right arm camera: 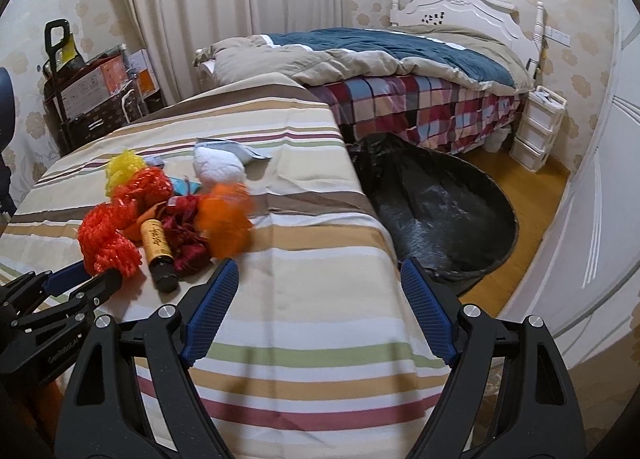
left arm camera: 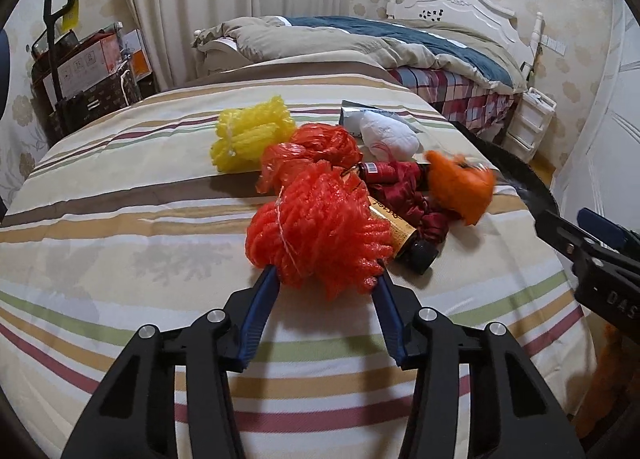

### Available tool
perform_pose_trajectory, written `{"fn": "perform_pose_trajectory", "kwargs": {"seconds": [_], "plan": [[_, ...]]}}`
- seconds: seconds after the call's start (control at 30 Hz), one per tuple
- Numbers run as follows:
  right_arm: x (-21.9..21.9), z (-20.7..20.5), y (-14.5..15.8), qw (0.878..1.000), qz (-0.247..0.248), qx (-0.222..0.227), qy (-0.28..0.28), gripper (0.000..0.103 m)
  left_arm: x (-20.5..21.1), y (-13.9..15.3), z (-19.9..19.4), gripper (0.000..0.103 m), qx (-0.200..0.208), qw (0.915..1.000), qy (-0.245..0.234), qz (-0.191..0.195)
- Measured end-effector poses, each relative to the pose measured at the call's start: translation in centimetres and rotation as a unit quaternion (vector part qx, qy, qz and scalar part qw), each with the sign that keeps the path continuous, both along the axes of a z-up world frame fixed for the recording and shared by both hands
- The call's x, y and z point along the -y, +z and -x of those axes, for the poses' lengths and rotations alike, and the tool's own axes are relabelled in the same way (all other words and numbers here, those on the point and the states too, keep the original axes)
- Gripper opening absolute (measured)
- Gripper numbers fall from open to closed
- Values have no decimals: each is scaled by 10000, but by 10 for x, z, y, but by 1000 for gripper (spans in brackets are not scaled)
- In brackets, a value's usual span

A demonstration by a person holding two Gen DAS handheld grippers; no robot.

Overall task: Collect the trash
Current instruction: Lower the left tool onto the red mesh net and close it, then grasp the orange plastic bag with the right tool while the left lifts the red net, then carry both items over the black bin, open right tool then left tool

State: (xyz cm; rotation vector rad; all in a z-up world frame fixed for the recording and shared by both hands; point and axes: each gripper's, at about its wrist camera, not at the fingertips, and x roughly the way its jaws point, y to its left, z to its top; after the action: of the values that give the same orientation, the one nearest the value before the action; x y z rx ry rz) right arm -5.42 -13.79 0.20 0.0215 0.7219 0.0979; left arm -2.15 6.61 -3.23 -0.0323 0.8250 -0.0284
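Striped bedsheet (left arm camera: 120, 243) carries the litter; left gripper (left arm camera: 324, 279) jaws pinch the red foam net (left arm camera: 316, 227), while right gripper (right arm camera: 316, 291) gapes empty nearer the black bag (right arm camera: 452, 211).

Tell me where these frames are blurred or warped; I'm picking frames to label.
Left wrist view: the orange wad is smeared by motion blur, the red net sharp, and straight stripes bow under fisheye. Right wrist view: the same wad is blurred, and glare streaks the black bag.

orange bundle (left arm camera: 460, 183) motion-blurred, bottle (left arm camera: 404, 237) half hidden — red netting (left arm camera: 316, 231)
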Motion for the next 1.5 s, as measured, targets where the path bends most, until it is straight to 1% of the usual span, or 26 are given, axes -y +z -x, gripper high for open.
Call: {"fn": "perform_pose_trajectory", "kwargs": {"seconds": [0.17,0.3,0.37,0.43,0.47,0.5,0.57,0.6,0.7,0.77,0.8,0.83,0.87,0.9,0.97,1.0,1.13,1.3,1.5], "plan": [[-14,-5,2,9998,20,43,176,81,-7,5,5,49,103,9999,75,-85],[-21,-14,2,9996,148,139,192,81,-21,-1,2,49,-3,9996,265,-64],[-21,-23,0,9997,147,105,145,81,-26,-3,1,50,-48,9994,343,-59],[-21,-33,-1,9998,108,50,141,81,-30,-3,0,59,-43,9992,402,-59],[-22,-36,-1,9998,125,51,138,80,-31,-3,0,66,-28,9990,435,-67],[-23,-40,-1,9998,155,47,140,78,-31,-2,0,72,-1,9989,462,-72],[-26,-47,-2,9997,164,-7,188,73,-33,-1,0,77,63,9987,504,-89],[-27,-50,-4,9997,150,-46,206,69,-34,-1,-1,78,71,9986,519,-96],[-30,-59,-9,9993,119,-210,269,63,-37,-3,-8,79,3,9984,564,-47],[-32,-63,-15,9990,95,-311,296,60,-39,-5,-12,79,-87,9984,560,27],[-33,-63,-17,9988,35,-348,344,57,-40,-6,-13,79,-129,9984,536,80],[-33,-64,-19,9985,-27,-384,394,52,-41,-7,-13,79,-157,9984,530,111],[-33,-64,-19,9982,-74,-398,438,49,-41,-8,-13,75,-186,9983,528,160],[-35,-64,-19,9980,-93,-400,483,48,-42,-9,-13,63,-211,9983,512,207],[-37,-63,-19,9980,-46,-379,504,47,-42,-11,-12,61,-263,9982,476,248],[-38,-63,-18,9980,-45,-371,510,47,-42,-11,-11,58,-248,9983,455,256],[-35,-57,-16,9980,-125,-339,526,46,-42,-8,-7,52,-161,9985,455,266],[-29,-45,-3,9985,-175,-158,499,45,-37,9,0,50,156,9989,421,111],[-8,-35,20,9992,-174,157,310,45,-21,39,-1,50,636,9977,206,144]]}}
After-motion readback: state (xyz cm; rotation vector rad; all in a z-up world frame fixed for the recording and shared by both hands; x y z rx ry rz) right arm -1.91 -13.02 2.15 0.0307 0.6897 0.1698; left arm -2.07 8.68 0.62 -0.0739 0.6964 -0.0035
